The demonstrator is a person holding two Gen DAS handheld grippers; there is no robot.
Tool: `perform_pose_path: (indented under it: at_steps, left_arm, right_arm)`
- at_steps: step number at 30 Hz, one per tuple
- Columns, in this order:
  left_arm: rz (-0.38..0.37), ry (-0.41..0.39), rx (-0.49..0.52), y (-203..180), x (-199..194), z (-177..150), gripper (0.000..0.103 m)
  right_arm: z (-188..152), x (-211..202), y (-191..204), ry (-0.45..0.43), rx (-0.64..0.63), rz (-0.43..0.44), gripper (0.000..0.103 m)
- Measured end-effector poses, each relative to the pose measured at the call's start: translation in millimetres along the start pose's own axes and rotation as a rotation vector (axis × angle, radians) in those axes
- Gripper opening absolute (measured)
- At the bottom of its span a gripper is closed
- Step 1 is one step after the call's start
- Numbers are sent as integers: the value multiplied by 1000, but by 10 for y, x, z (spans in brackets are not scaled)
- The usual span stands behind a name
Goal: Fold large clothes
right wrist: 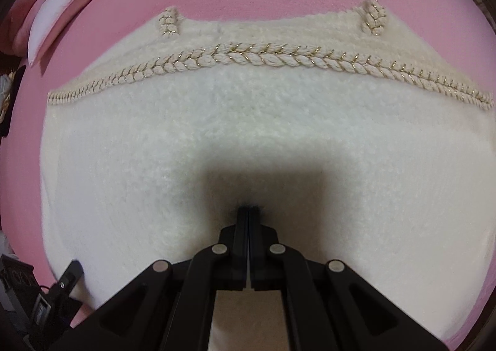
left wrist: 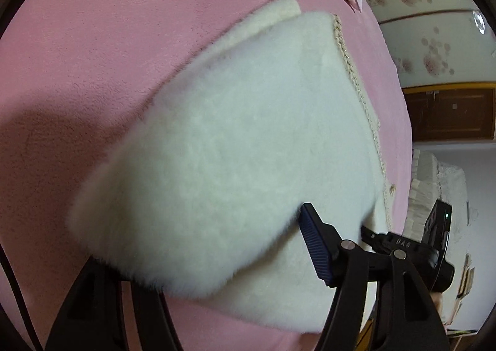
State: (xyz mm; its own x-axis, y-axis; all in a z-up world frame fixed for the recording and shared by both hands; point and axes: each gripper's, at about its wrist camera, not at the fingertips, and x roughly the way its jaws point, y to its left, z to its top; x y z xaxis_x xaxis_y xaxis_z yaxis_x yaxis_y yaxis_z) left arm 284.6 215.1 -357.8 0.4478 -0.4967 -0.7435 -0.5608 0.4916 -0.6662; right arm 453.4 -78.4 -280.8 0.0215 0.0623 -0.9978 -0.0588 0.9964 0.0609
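Looking along your left gripper (left wrist: 217, 261), you see its jaws spread with nothing pinched, the folded white fluffy garment (left wrist: 223, 159) bulging between the fingers; pink bedding (left wrist: 93, 72) lies bare along its left edge. Under your right gripper (right wrist: 249, 211), the jaws are pressed together, tips on the garment; its braided trim (right wrist: 248, 56) edges the far side, with bare pink beyond.

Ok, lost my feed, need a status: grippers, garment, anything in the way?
Left gripper open over garment. Right gripper shut, tips pressed into it. Nothing in the way.
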Motion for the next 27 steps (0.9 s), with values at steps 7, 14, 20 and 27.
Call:
perform_pose_path:
  at_steps: [7,14,20,27]
  left_arm:
    - [-11,-19,-46,1,63,-18,60]
    - [76,-161,35,-237,-285,-208,21]
    - [7,-164,143,-534,-510,-240,19]
    - [-101,-218,259,-703,-873,-459,15]
  right_arm:
    - [-74,60,280,-13,-21,-30,0]
    - [-164,37,422,-23,-19,-67,0]
    - [-223,-14,475,-44,-11,-52,0]
    - [-437,-57,415,-102,-13,-2,0]
